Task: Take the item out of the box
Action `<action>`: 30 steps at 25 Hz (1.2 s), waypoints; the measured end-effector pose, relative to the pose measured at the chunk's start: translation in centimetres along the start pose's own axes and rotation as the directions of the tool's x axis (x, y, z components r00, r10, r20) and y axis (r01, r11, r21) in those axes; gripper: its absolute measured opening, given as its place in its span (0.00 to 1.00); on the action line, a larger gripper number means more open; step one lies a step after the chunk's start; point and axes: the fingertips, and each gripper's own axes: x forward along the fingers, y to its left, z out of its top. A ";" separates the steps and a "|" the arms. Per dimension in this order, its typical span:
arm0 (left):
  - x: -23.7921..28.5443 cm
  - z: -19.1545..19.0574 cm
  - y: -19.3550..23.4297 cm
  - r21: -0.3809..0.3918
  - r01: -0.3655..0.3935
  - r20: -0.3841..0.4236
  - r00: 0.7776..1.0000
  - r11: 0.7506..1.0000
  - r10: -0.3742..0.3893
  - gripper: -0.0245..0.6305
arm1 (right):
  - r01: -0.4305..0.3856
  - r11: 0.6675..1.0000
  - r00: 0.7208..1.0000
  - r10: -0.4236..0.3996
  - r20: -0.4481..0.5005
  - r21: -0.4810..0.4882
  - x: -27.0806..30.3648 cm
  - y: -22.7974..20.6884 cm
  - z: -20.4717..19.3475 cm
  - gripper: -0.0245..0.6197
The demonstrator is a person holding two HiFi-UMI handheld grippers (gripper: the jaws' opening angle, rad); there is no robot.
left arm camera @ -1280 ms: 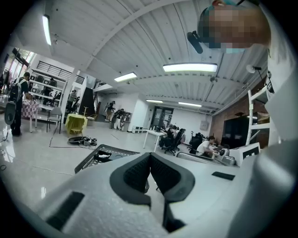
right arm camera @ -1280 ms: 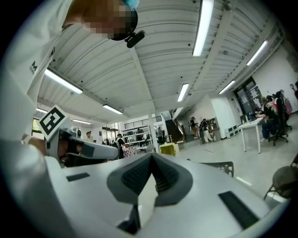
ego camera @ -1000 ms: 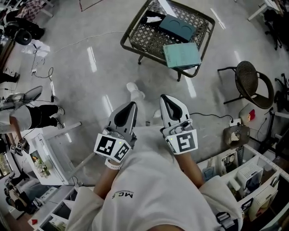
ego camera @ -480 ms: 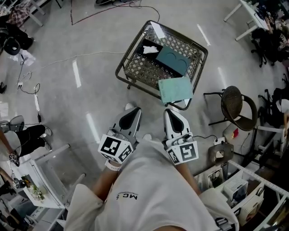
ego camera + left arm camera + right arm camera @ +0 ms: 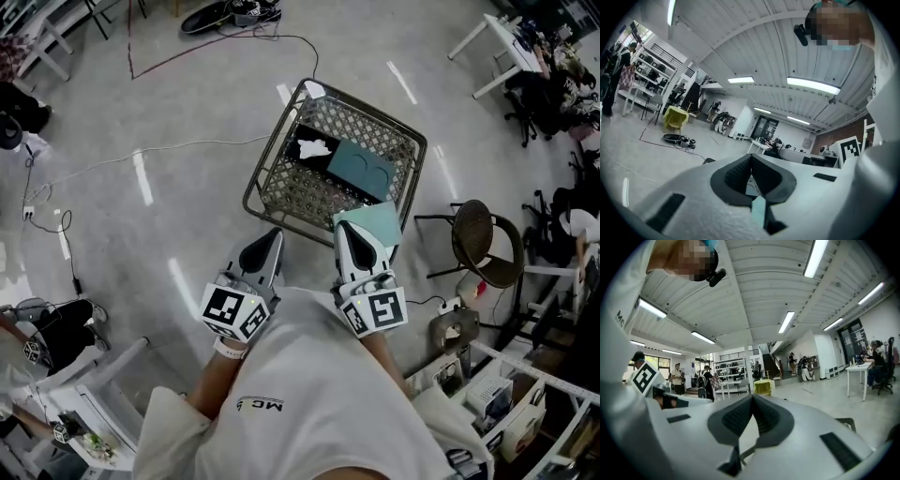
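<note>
Can't really make out what's inside the dark teal box (image 5: pixel 362 169). From the head view there are just two round outlines on its top face, so whether an item sits in there is anyone's guess. The pale teal lid (image 5: pixel 377 221) is partly covered by the right gripper (image 5: pixel 347 234), and the person's white shirt (image 5: pixel 309 394) blocks the whole bottom of that view. Neither gripper view gives a proper look at the box; both mostly show ceiling lights and faraway people.

The room is a big workshop with a shiny grey floor (image 5: pixel 187 112), a cable (image 5: pixel 169 148) trailing across it, a round-backed chair (image 5: pixel 487 242) on the right and a white desk (image 5: pixel 492 42) further off.

The box lies flat in a wire basket (image 5: pixel 298 192), toward its right side, next to a black thing with something white and crumpled on it (image 5: pixel 314 148). The lid leans at the basket's near corner.

The left gripper (image 5: pixel 270 240) and the right gripper both have their tongs pinched together with nothing between them. They're held close to the body, just short of the basket.
</note>
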 end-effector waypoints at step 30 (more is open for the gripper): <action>9.9 -4.0 8.7 0.023 -0.050 -0.177 0.983 0.998 0.053 0.07 | -0.029 0.987 0.964 -0.015 -0.264 -0.160 13.3 -9.8 -9.4 0.13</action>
